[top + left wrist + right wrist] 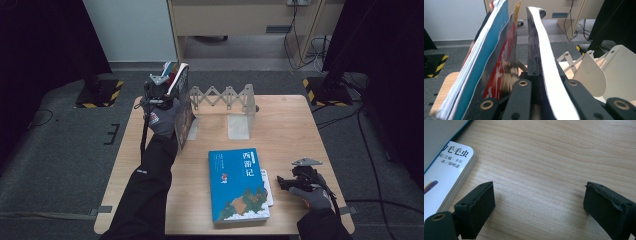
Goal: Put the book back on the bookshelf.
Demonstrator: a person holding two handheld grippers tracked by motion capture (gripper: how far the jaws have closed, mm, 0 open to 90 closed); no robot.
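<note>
Above table [290, 125], magazine [549, 75] within left claw [537, 75]

Left arm: dark sleeve, reaching up and forward from the bottom edge of the high view, nearly straight. Left hand [162, 117]: grey glove, wrapped round the gripper body, raised at the far left of the counter [290, 130]. Left gripper [172, 86]: grey three-cornered plate on top, jaws pointing up and away, drawn close together and clamped on a thin book [544, 62] seen edge-on in the left gripper view.

Right arm: dark sleeve, short stretch at the bottom right corner. Right hand [315, 195]: grey glove, low over the near right of the counter. Right gripper [282, 182]: jaws pointing left, level, spread wide apart, nothing between them.
</note>
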